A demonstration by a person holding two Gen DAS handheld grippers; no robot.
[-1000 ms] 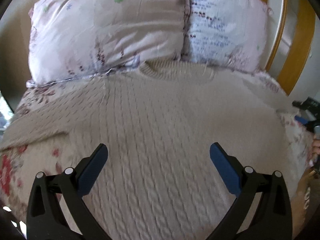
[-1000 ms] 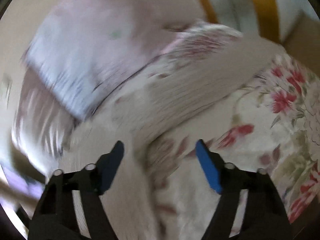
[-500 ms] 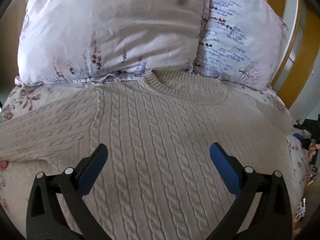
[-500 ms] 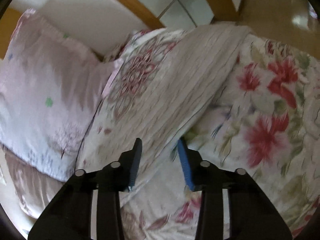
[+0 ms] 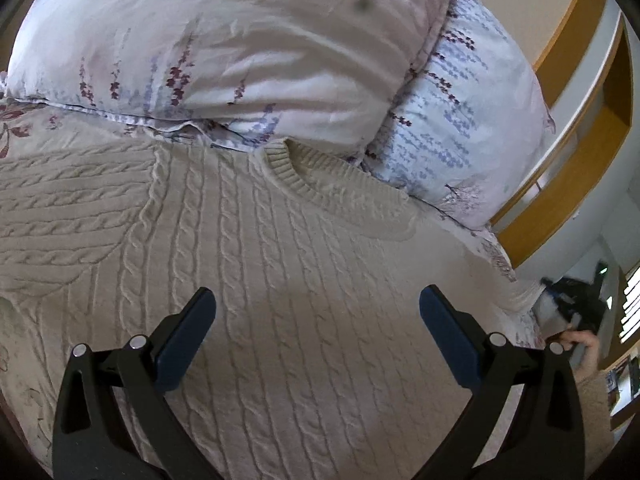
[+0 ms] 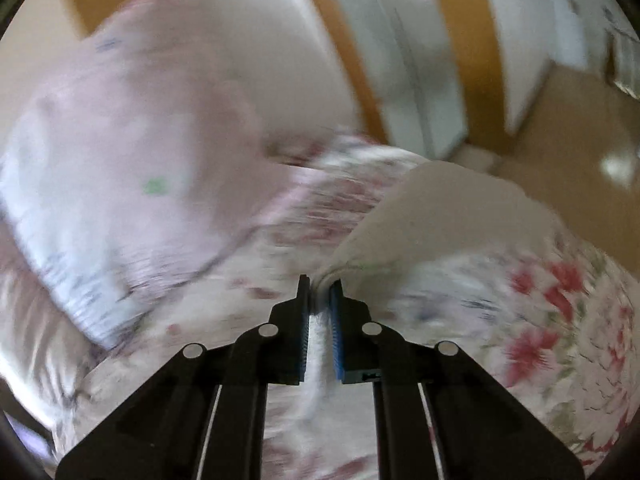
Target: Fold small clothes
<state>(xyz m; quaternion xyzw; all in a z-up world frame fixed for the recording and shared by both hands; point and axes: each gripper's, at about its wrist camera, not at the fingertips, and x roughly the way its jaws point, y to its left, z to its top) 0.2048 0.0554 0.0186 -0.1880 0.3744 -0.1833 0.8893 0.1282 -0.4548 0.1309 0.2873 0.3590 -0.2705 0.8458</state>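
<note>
- Our left gripper [image 5: 316, 312] stands wide apart over the chest of the cream cable-knit sweater [image 5: 280, 280]; its blue pads [image 5: 188, 336] hold nothing, and we cannot tell whether they rest on the knit
- Our right gripper [image 6: 320, 292] is nearly closed, pinching a fold of pale knit, the sleeve [image 6: 432, 220], which rises from the pads toward 1 o'clock
- The sweater lies flat on the floral bedsheet [image 5: 500, 256], front up, its long axis running from 6 to 12 o'clock, collar [image 5: 320, 184] at 12 touching the pillows [image 5: 248, 40]; one sleeve stretches toward 9 o'clock
- Only the left wrist view shows the whole body and the collar; only the right wrist view shows the pinch, red flowers on the sheet [image 6: 532, 344] at 3 o'clock, and wooden furniture [image 6: 452, 40] behind, all much blurred
</note>
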